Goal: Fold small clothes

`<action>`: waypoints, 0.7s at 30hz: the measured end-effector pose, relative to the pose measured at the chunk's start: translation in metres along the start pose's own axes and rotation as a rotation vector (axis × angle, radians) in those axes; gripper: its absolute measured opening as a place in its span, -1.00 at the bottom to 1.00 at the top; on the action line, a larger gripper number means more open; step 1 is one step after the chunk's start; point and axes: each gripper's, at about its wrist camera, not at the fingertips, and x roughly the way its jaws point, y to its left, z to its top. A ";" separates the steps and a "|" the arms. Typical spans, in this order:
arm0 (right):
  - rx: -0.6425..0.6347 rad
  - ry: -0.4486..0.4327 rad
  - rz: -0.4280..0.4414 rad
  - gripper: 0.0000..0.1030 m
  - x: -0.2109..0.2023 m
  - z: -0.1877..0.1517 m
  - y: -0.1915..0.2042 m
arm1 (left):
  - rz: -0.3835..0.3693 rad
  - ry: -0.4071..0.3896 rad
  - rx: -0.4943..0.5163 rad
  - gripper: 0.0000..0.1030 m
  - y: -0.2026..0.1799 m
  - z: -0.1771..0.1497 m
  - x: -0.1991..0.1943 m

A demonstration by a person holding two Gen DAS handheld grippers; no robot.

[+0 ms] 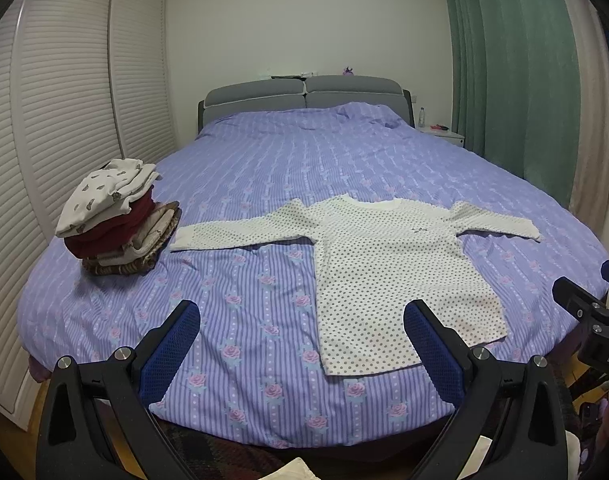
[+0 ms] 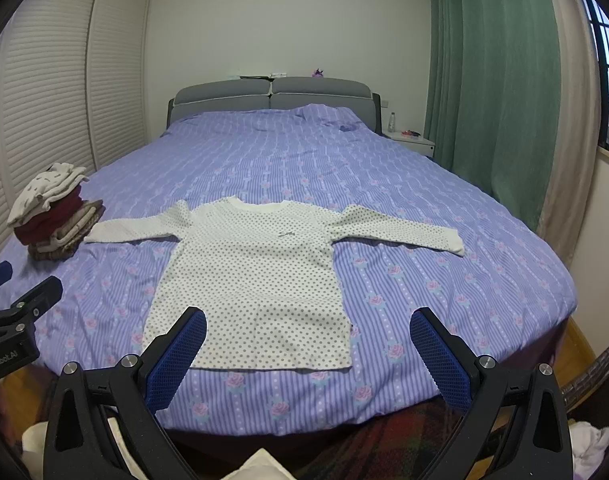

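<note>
left gripper (image 1: 302, 316) jaws wide apart, nothing between | right gripper (image 2: 307, 322) same — hovering off the bed's (image 2: 444, 184) near edge | polka-dot shirt (image 2: 256, 276) flat, sleeves spread | folded pile (image 1: 116, 224) beside left sleeve

a wide bed (image 2: 424, 208) fills the room, covered with a purple striped sheet printed with pink roses, a grey padded headboard (image 2: 272, 96) at its far end. directly on the sheet, near the foot, a white polka-dot long-sleeved top (image 2: 256, 280) lies flat, face up, both sleeves spread out sideways, hem toward the foot edge. at the bed's left edge sits a stack of folded clothes (image 1: 116, 224), pale printed pieces above dark red and brown ones, just beside the top's left cuff.
</note>
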 end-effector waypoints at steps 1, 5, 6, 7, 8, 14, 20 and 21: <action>0.002 -0.001 0.000 1.00 0.000 0.000 0.000 | 0.000 0.001 0.000 1.00 0.000 0.000 0.000; 0.002 -0.002 0.000 1.00 -0.001 0.000 0.000 | -0.001 0.000 0.001 1.00 -0.001 0.000 0.000; 0.002 -0.003 0.002 1.00 -0.001 0.000 -0.001 | -0.002 -0.001 0.002 1.00 -0.001 0.000 0.000; 0.002 -0.005 0.002 1.00 -0.002 0.000 -0.002 | -0.003 -0.002 0.004 1.00 -0.001 0.001 0.000; 0.002 -0.006 0.002 1.00 -0.002 0.001 -0.001 | -0.002 -0.003 0.005 1.00 -0.001 0.001 -0.001; -0.001 -0.016 0.003 1.00 -0.005 0.000 -0.001 | -0.006 -0.010 0.009 1.00 -0.004 0.002 -0.002; -0.002 -0.016 0.001 1.00 -0.006 0.001 0.000 | -0.008 -0.023 0.014 1.00 -0.004 0.002 -0.006; -0.003 -0.019 0.002 1.00 -0.007 0.001 0.000 | -0.009 -0.023 0.014 1.00 -0.004 0.002 -0.006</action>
